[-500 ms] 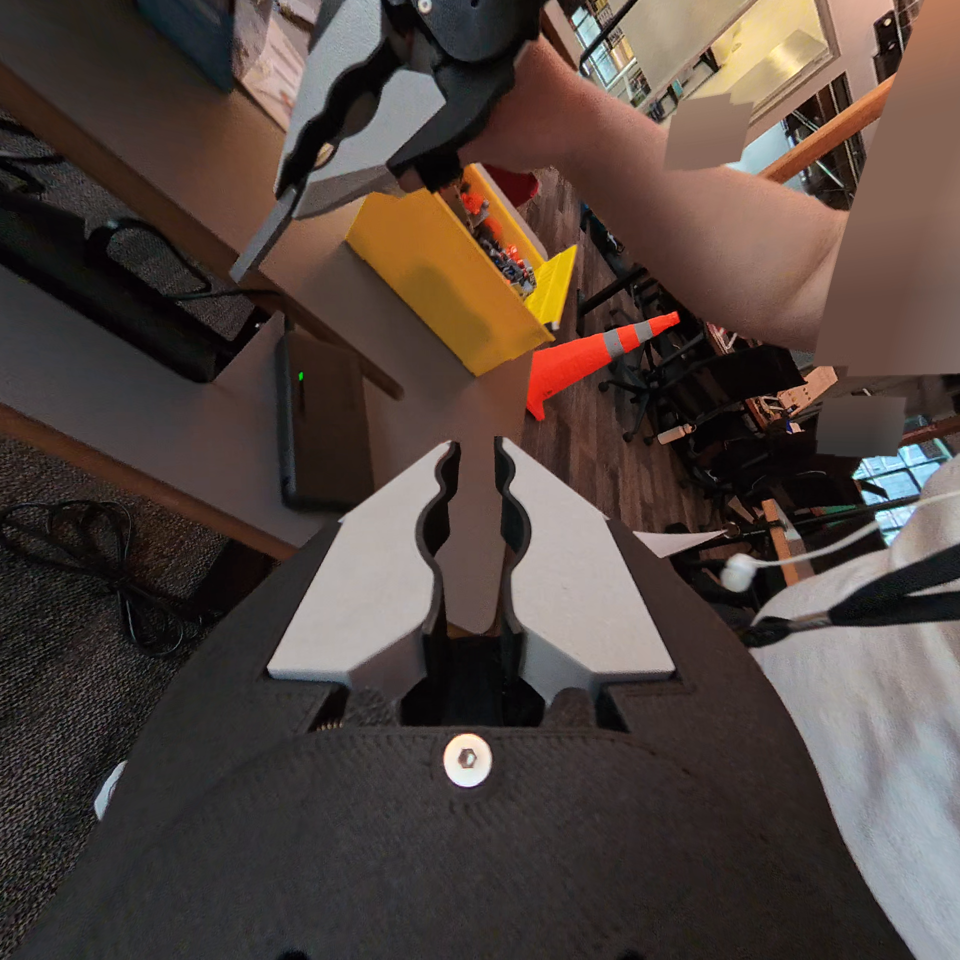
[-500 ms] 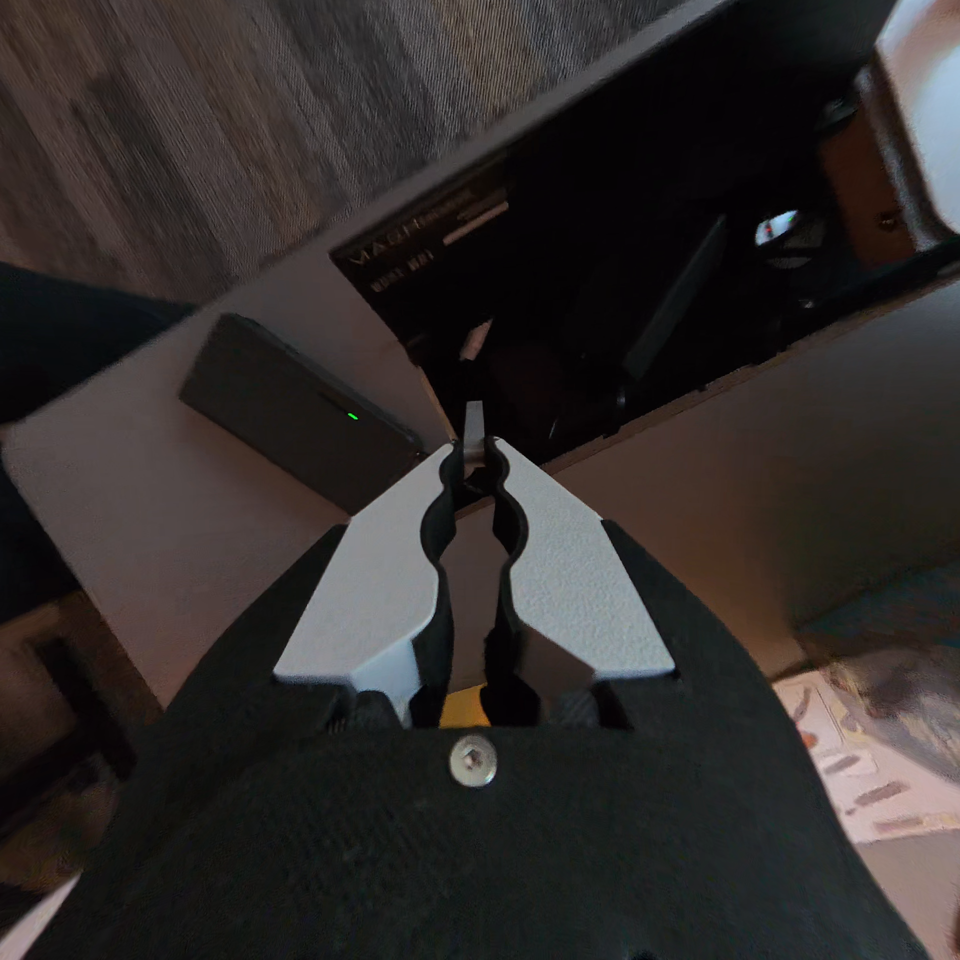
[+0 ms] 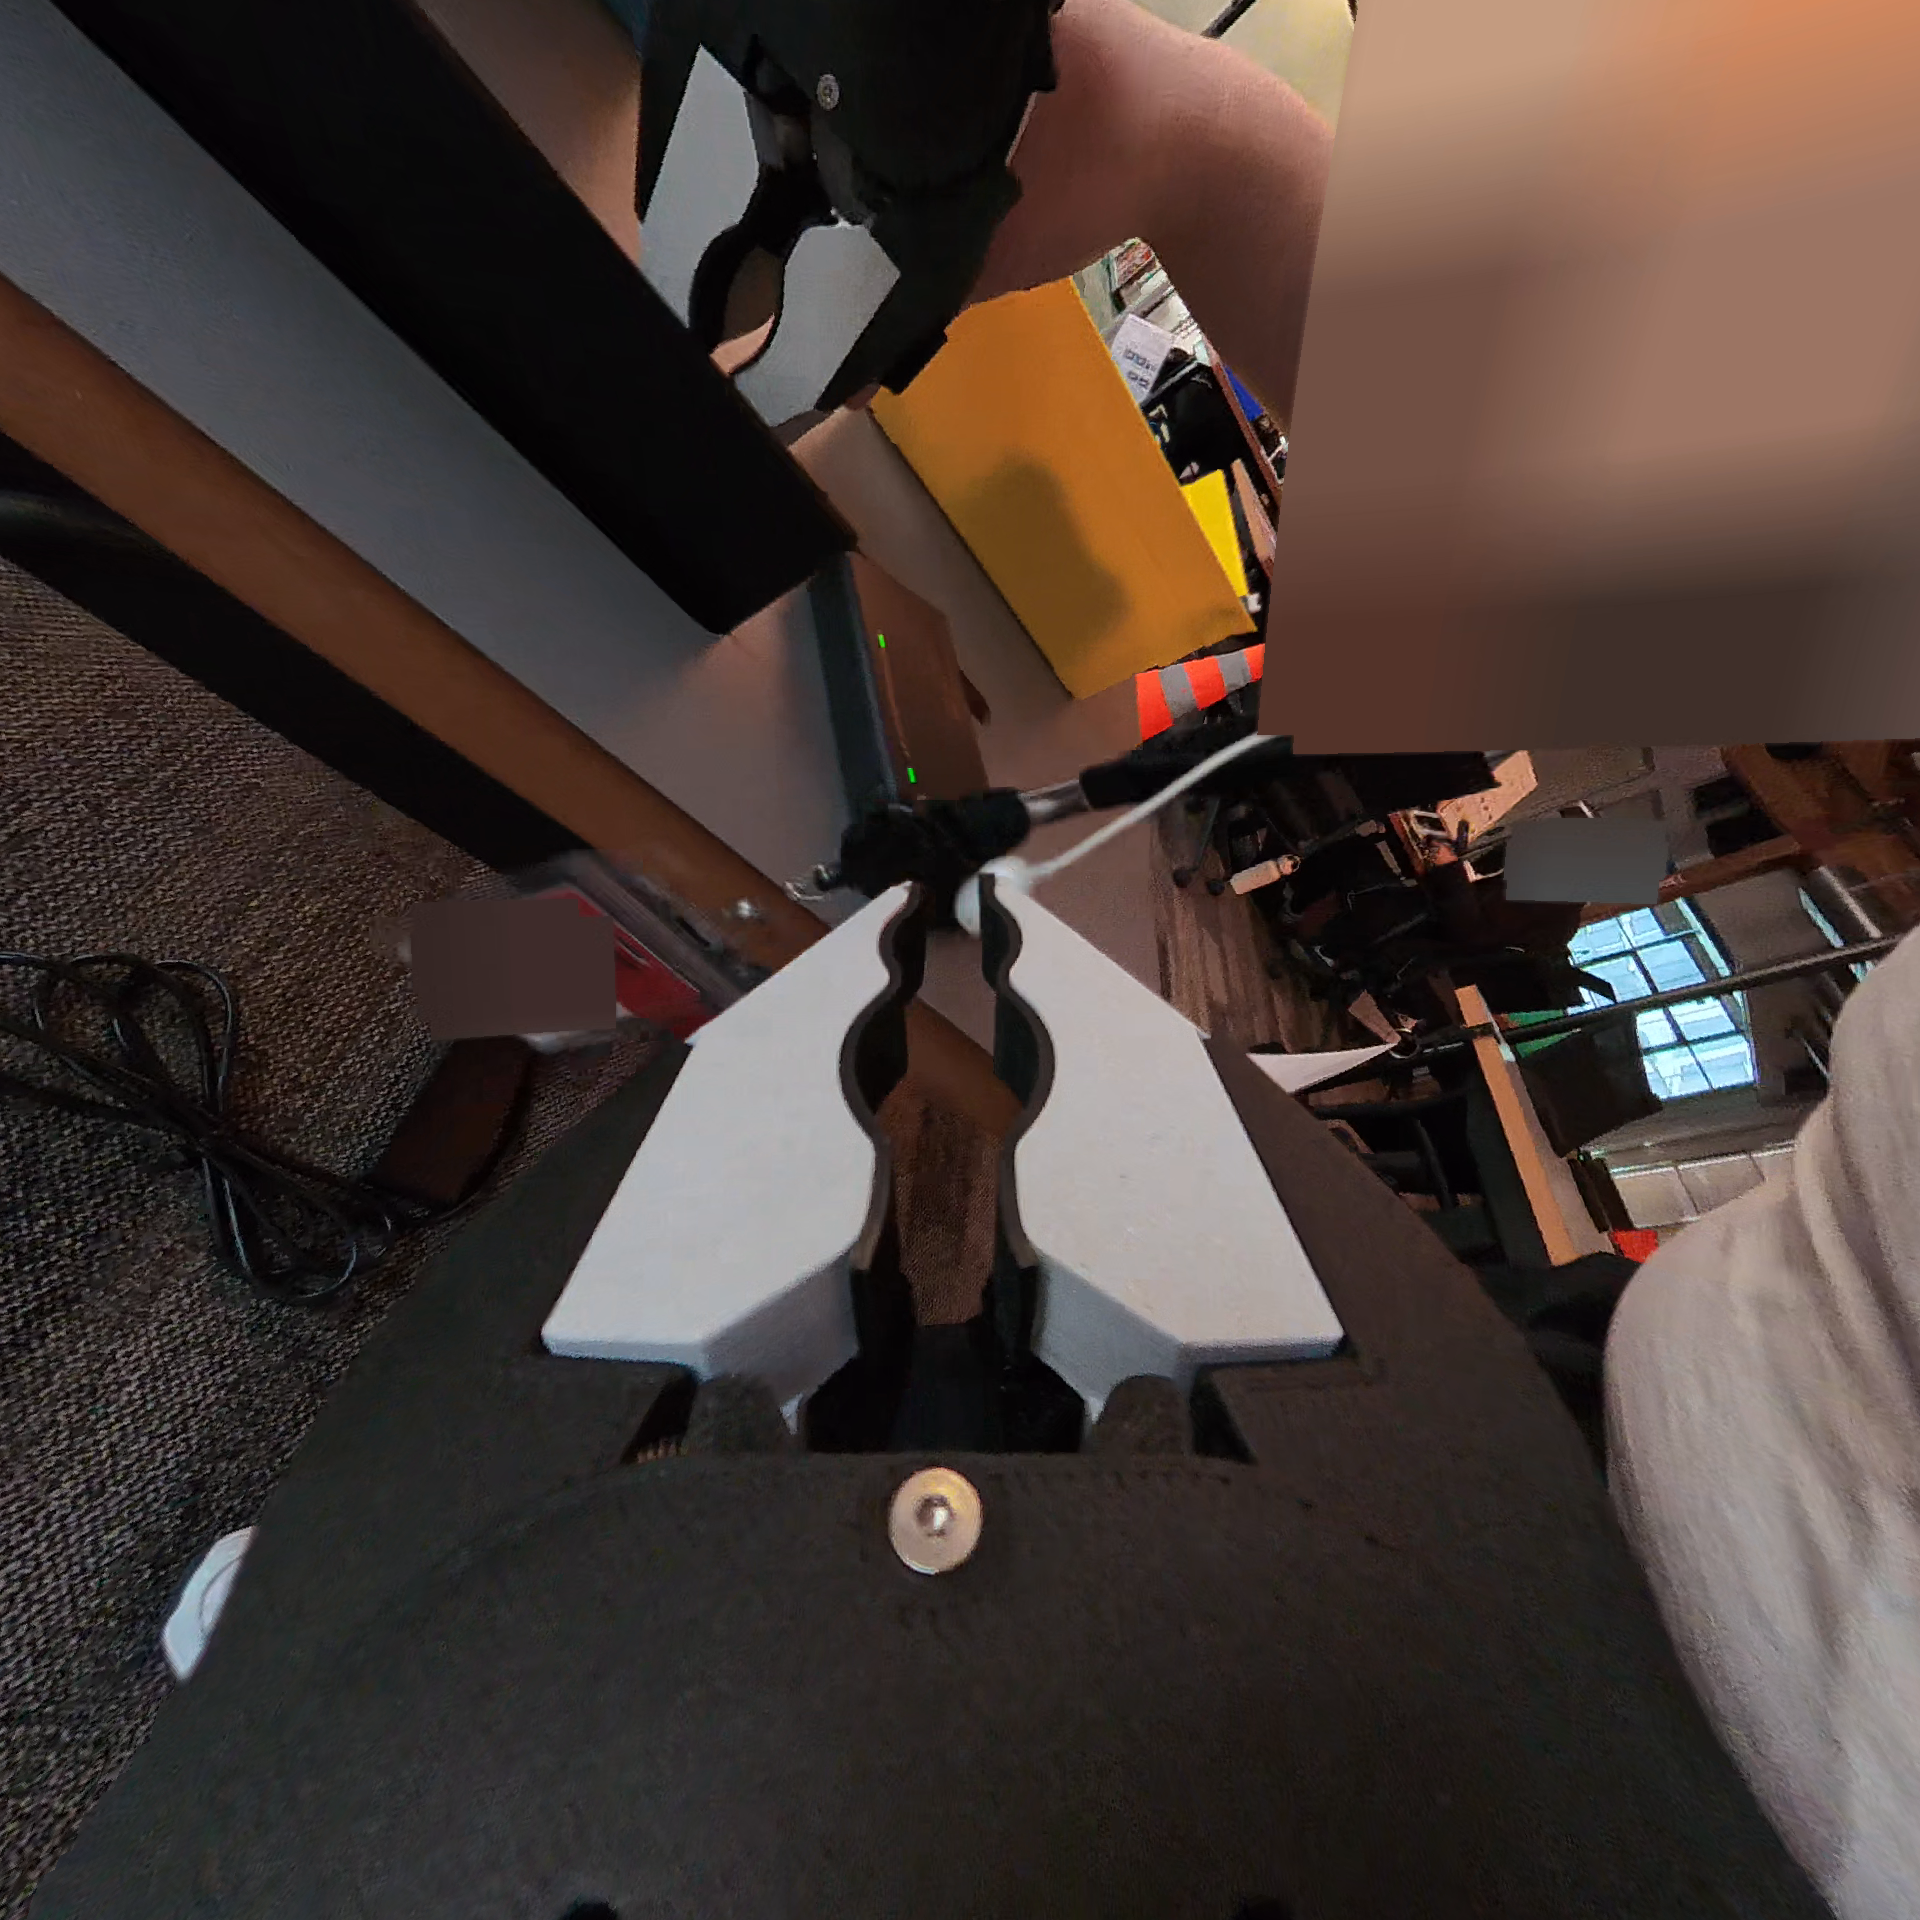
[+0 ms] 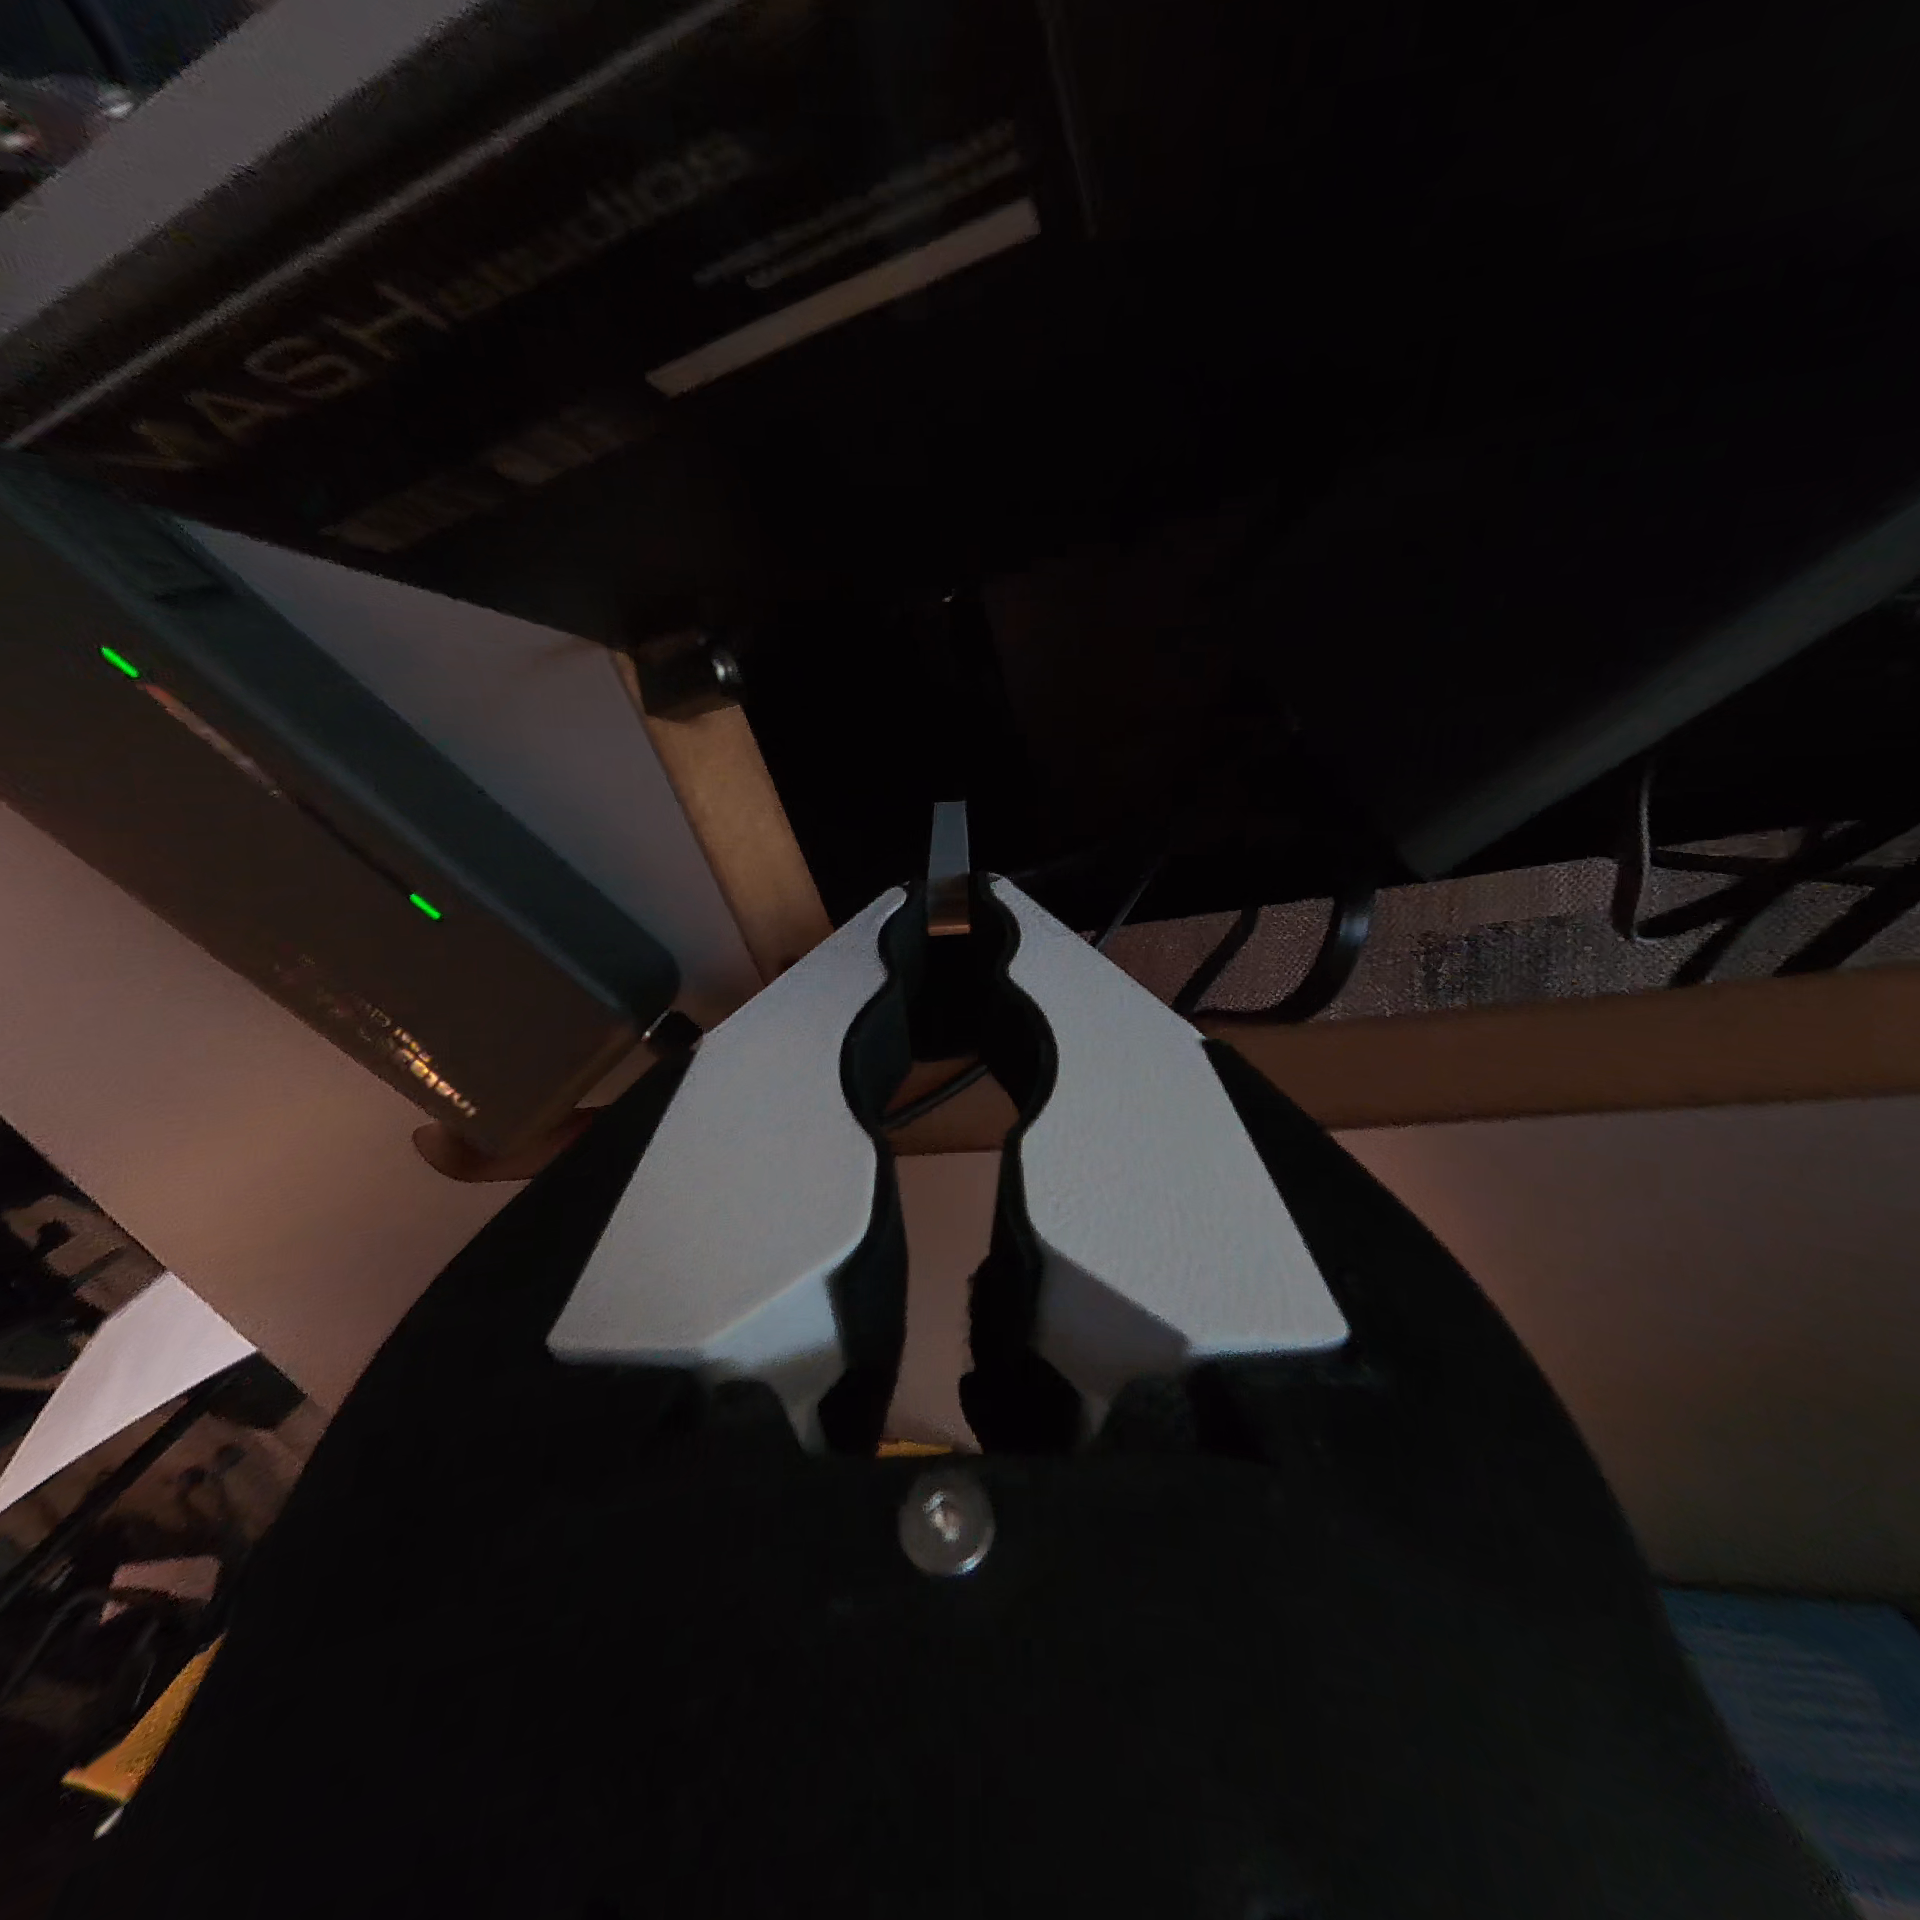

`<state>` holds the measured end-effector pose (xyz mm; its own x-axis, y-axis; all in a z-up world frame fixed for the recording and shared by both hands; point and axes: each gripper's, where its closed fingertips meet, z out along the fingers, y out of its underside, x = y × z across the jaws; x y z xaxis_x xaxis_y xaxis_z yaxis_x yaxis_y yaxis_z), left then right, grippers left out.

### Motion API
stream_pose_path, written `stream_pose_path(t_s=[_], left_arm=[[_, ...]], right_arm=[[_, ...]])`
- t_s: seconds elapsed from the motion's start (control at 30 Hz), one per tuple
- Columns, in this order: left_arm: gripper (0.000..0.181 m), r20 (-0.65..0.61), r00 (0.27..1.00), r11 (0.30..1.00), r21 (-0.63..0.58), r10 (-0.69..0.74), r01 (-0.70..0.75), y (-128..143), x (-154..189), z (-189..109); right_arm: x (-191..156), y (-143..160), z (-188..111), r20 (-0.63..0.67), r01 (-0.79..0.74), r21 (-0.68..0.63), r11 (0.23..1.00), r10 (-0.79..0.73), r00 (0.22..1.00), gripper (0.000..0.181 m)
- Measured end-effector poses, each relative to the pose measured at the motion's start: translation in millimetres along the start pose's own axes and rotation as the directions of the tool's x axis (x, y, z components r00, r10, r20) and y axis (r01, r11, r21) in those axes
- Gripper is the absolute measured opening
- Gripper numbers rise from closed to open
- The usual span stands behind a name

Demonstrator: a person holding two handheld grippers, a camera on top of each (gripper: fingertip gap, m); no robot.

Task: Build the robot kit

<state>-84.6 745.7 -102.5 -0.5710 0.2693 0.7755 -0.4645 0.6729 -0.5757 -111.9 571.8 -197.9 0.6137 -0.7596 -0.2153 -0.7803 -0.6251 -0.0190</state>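
My right gripper [image 4: 951, 899] is shut on a small black plug with a flat metal tip [image 4: 948, 857]. The tip sticks out past the fingertips toward the dark open side of a black box [image 4: 623, 260]. A thin cable runs back from the plug between the fingers. In the left wrist view the right gripper [image 3: 774, 270] is at the top, against the same black box [image 3: 468, 312]. My left gripper [image 3: 951, 899] is narrowly open and holds nothing. It is just off the table's wooden edge [image 3: 416, 665]. A white cord bead [image 3: 968, 906] and a black clip [image 3: 914, 836] hang by its tips.
A dark flat device with green lights [image 4: 260, 790] lies on the white table [image 4: 156, 1039] beside the box; it also shows in the left wrist view [image 3: 857, 686]. A yellow bin [image 3: 1060, 488] stands behind. Black cables [image 3: 208, 1122] lie on the carpet, and an orange cone [image 3: 1195, 691] stands beyond. My right fingertips sit around 20 cm from my left ones.
The right gripper has moved closer to the black box with the plug still in it. The left gripper has dropped lower, toward the table edge. The gap between its fingers is unchanged.
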Motion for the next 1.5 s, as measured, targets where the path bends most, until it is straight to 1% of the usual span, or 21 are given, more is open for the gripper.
stream_pose_path(t_s=[0.1,0.2,0.43,0.57,0.77,0.93,1.5], left_arm=[[0.008,-0.003,1.0,1.0,0.0,0.009,-0.009,-2,-7,-1],[0.007,-0.005,1.0,1.0,0.0,0.008,-0.008,0,-13,-2],[0.006,0.001,1.0,1.0,0.007,-0.01,0.01,4,-21,-7],[0.006,0.006,1.0,1.0,0.019,-0.017,0.017,3,-23,-11],[0.005,0.009,1.0,1.0,0.018,-0.019,0.019,5,-25,-10],[0.005,0.007,1.0,1.0,0.019,-0.025,0.025,6,-26,-9],[0.004,0.001,0.999,0.999,0.02,-0.036,0.036,5,-29,-6]], right_arm=[[-1,-2,9,0.031,0.018,-0.008,1.0,-0.018,0.999,0.007],[1,-3,14,0.018,0.056,-0.018,0.998,-0.056,0.998,0.007],[-1,0,30,0.045,0.114,-0.06,0.992,-0.111,0.993,0.008],[1,4,38,0.021,0.142,-0.095,0.985,-0.141,0.99,0.008],[4,0,40,-0.005,0.129,-0.054,0.99,-0.13,0.992,0.008],[8,2,42,-0.033,0.148,-0.049,0.988,-0.15,0.988,0.008],[7,2,48,-0.017,0.147,-0.029,0.989,-0.147,0.989,0.008]])
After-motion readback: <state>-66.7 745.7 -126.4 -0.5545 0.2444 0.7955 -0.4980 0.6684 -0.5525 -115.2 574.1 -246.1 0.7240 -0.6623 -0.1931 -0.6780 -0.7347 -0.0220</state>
